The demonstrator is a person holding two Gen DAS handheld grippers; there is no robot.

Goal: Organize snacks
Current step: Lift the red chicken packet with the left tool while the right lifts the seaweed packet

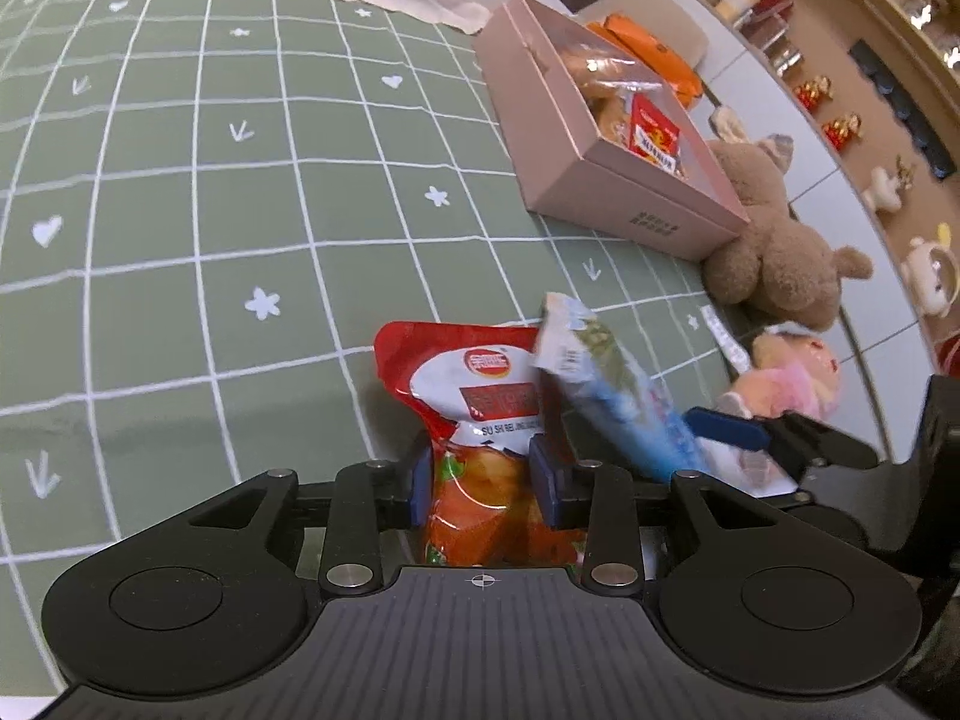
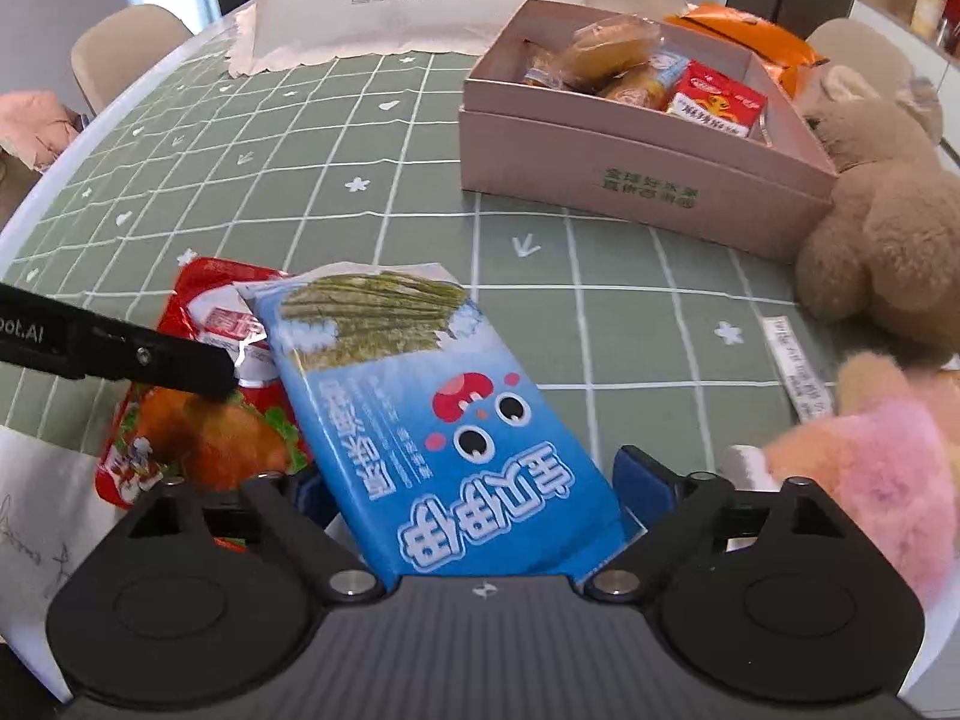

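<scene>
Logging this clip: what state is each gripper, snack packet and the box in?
Left gripper: jaws shut on red packet.
Right gripper: jaws around blue packet; grip unclear.
Red packet: sealed, gripped.
Blue packet: sealed, tilted.
Pink box: open, holding snacks.

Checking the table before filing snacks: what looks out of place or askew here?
Two plush toys, a brown bear and a pink one, lie among the snacks beside the pink box. The blue seaweed packet overlaps the red snack pouch. Nothing looks spilled or torn.
</scene>
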